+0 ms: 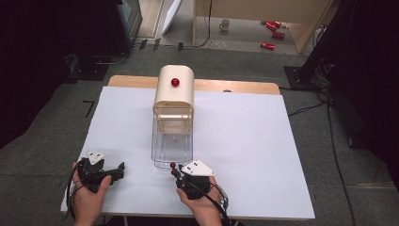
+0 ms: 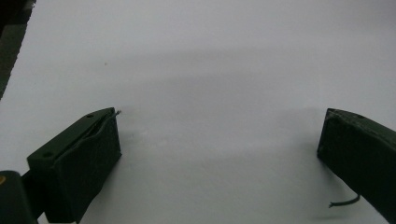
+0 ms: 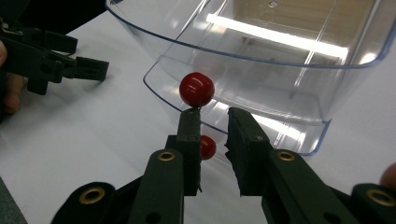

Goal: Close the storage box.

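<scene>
Clear drawer (image 1: 172, 141) with red knob (image 3: 196, 89) pulled from cream box (image 1: 174, 89) on bench (image 1: 244, 141); right tool (image 3: 214, 122) slightly parted beside knob; left tool (image 2: 219, 140) released.

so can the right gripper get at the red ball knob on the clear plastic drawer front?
Probably yes: the right gripper sits just short of the red knob, jaws slightly apart, nothing between them. The knob lies off toward one jaw, so it needs a small sideways shift.

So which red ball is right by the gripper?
The red ball on the see-through drawer's front edge, just off the right gripper. The other red ball sits far back on the cream box's top.
</scene>
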The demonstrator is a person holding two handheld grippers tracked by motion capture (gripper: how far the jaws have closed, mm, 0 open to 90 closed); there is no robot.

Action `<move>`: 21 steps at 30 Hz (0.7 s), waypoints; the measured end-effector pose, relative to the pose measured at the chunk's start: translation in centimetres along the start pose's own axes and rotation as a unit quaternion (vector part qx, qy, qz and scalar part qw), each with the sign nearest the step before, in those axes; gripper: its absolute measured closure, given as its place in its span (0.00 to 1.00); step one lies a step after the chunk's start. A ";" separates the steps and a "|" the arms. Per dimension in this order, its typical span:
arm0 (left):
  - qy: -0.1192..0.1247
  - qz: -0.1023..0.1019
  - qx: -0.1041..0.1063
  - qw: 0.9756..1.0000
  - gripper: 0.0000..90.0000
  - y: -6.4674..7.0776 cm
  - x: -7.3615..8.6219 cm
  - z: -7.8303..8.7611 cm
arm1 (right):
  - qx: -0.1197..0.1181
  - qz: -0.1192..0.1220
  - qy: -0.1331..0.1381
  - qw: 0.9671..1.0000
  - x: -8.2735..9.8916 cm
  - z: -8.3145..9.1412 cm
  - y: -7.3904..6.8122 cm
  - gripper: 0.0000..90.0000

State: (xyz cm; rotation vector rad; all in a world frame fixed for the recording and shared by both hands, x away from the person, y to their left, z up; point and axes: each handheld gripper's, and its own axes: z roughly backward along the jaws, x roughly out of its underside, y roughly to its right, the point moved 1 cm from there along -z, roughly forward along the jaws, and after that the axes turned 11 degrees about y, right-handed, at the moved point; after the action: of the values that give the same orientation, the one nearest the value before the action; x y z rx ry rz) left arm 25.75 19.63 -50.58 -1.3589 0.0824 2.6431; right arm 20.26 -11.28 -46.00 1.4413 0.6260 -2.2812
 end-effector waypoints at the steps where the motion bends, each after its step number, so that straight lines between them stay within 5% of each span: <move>1: 0.001 0.001 0.000 1.000 0.00 0.0 0.0 0.0 | -0.002 0.000 -0.001 1.000 0.0 -0.1 -0.1 0.85; 21: 0.000 0.000 0.000 1.000 0.00 0.0 0.0 0.0 | -0.010 -0.005 0.008 1.000 -0.5 -0.8 -0.8 0.85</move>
State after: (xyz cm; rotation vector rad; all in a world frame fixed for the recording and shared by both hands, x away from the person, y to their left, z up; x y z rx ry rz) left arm 25.76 19.63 -50.58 -1.3589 0.0825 2.6433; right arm 20.64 -10.08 -45.75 1.4519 0.6606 -2.2674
